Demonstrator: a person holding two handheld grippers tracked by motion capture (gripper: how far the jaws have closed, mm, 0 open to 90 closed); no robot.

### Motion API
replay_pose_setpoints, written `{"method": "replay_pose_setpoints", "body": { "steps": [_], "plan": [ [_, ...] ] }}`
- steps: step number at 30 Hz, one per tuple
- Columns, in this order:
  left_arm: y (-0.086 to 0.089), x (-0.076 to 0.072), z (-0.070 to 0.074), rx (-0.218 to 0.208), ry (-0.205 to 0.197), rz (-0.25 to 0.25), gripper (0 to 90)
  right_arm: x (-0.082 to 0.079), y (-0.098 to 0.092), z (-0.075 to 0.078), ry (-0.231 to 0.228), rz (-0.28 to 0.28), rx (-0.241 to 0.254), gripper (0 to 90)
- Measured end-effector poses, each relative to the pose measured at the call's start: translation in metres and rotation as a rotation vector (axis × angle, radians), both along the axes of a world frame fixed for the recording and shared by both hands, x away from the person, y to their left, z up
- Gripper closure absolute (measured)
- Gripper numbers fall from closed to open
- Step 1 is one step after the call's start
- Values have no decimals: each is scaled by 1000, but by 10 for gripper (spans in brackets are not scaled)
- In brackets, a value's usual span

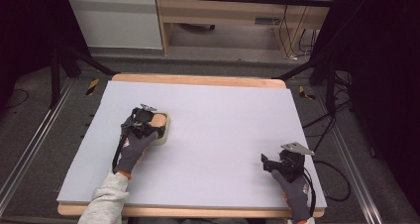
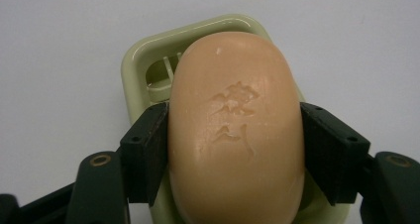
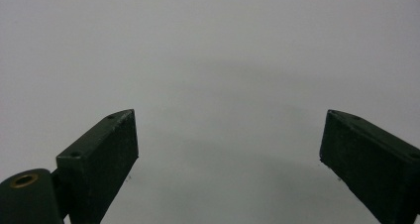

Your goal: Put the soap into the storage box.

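The left gripper (image 2: 236, 149) is pinching the bar of soap (image 2: 236, 130) — one black jaw is pressing on each long side. The soap is sitting in the pale green soap dish (image 2: 136, 60), on the left side of the table (image 1: 223, 135), about halfway between near and far. The soap's long way is running straight away from the gripper, so the jaws are squeezing across its short way. That looks like a good hold for lifting it straight up out of the dish. The right gripper (image 1: 278, 165) is resting on the near right part of the table — its jaws are spread wide with nothing between them. It is well apart from the soap, so the left hand is the nearer one.
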State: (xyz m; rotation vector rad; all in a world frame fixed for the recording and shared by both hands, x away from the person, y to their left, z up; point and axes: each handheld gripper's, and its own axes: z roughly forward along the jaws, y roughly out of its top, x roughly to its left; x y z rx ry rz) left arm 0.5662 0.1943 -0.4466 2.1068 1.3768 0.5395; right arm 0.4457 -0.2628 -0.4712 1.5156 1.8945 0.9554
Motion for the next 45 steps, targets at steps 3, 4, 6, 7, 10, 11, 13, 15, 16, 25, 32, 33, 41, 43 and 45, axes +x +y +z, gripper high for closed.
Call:
{"method": "replay_pose_setpoints", "body": {
  "steps": [3,4,6,7,10,11,13,15,16,25,32,33,41,43,45],
  "plan": [
    [0,0,0,2,0,1,315,0,0,0,0,0,0,84],
    [0,0,0,2,0,2,314,0,0,0,0,0,0,84],
    [0,0,0,0,-1,1,314,0,0,0,0,0,1,84],
    [0,0,0,-1,0,0,314,0,0,0,0,0,-1,83],
    [0,0,0,-3,1,-1,313,0,0,0,-1,0,1,84],
    [0,0,0,-2,1,-1,312,0,0,0,-1,0,1,83],
    [0,0,0,0,0,-2,312,0,0,0,-1,-1,1,83],
    [0,0,0,0,0,-3,311,0,0,0,-1,0,1,83],
    [0,0,0,-2,0,-3,311,0,0,0,-1,-1,1,83],
    [5,-4,9,-35,-31,-5,284,0,0,0,-4,3,-3,83],
    [8,-12,20,-52,-72,-1,282,-1,0,1,-7,2,1,83],
    [9,-14,22,-56,-81,-1,281,-1,0,1,-7,2,1,83],
    [14,-34,35,-76,-147,-17,280,-2,-3,2,-18,-15,0,77],
    [17,-43,37,-77,-172,-22,280,-2,-4,2,-19,-24,5,75],
    [23,-52,38,-105,-184,-21,280,-2,-5,2,-18,-25,6,75]
  ]
}}
